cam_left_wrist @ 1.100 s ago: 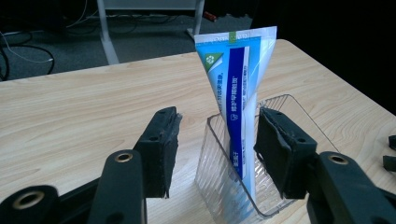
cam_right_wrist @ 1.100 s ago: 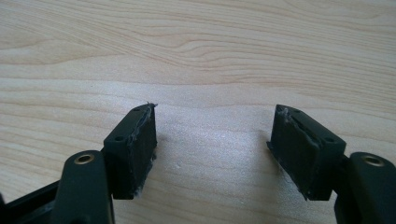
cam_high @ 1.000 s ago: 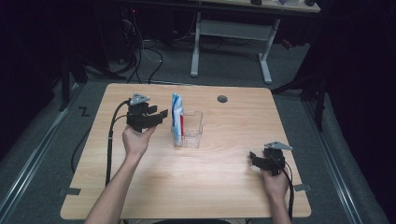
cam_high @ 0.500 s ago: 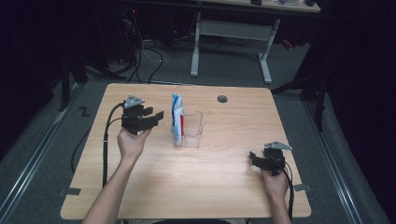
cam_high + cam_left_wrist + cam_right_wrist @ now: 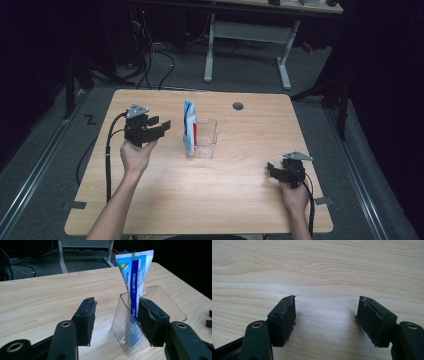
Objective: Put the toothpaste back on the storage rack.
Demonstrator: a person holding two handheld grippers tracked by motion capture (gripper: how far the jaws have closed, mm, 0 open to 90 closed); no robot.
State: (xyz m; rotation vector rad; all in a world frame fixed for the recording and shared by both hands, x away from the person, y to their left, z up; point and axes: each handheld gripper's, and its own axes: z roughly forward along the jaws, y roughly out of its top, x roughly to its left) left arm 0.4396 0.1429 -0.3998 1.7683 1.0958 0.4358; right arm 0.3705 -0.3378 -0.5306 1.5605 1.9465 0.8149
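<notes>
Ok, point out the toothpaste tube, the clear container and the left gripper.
toothpaste tube (image 5: 133, 277), left gripper view, blue stripe on its upper half
clear container (image 5: 207, 131), high view, right wall
left gripper (image 5: 162, 125), high view, between its open fingertips

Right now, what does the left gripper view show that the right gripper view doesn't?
The left gripper view shows a toothpaste tube standing upright in a clear plastic container, with floor and desk legs behind. The right gripper view shows bare wood between its open jaws. Both show the wooden table and a pair of open black jaws holding nothing.
</notes>
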